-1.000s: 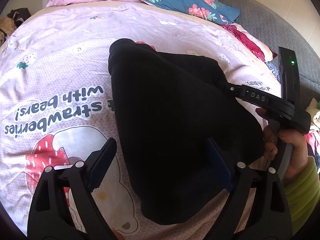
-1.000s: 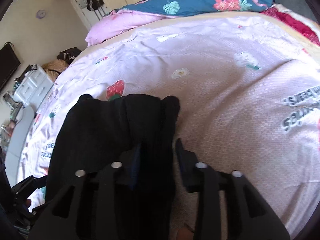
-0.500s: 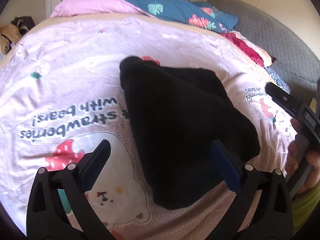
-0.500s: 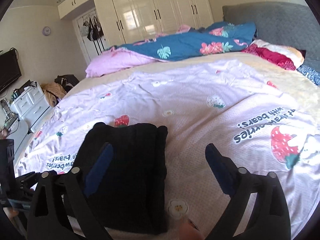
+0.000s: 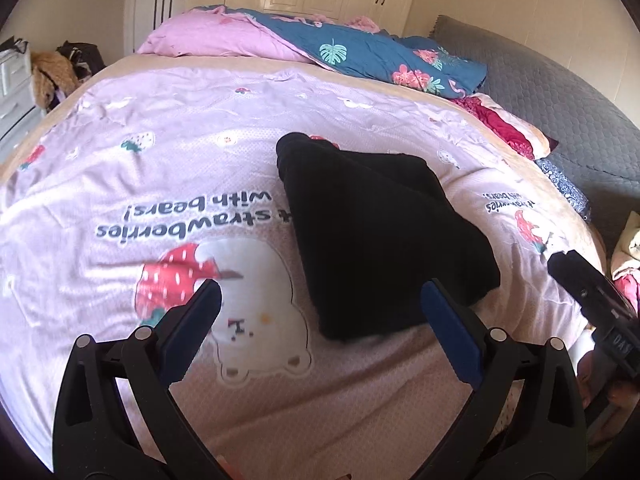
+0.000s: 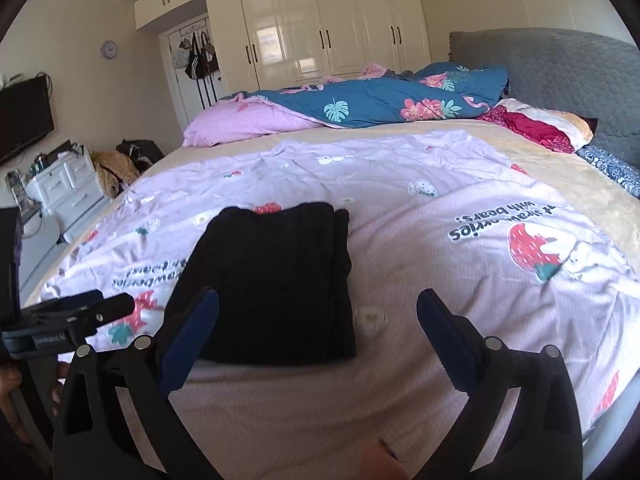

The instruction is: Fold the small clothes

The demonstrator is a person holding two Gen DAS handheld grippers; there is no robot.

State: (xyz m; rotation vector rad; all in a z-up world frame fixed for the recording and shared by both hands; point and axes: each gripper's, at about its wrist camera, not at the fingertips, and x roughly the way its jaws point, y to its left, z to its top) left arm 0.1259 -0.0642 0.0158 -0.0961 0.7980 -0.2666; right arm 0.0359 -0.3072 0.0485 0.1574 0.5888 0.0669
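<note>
lilac bedspread [image 6: 400, 200], blue floral quilt [image 6: 380, 100] — cream wardrobe [image 6: 320, 20]

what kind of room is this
Most likely a home bedroom: a wide bed under a strawberry-print cover, a grey padded headboard, and cream built-in wardrobes along the far wall. A folded black garment lies on the bed.

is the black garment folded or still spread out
Folded: the black garment lies as a compact rectangle on the pink bedspread, with a layered edge along its right side, and neither gripper touches it.
</note>
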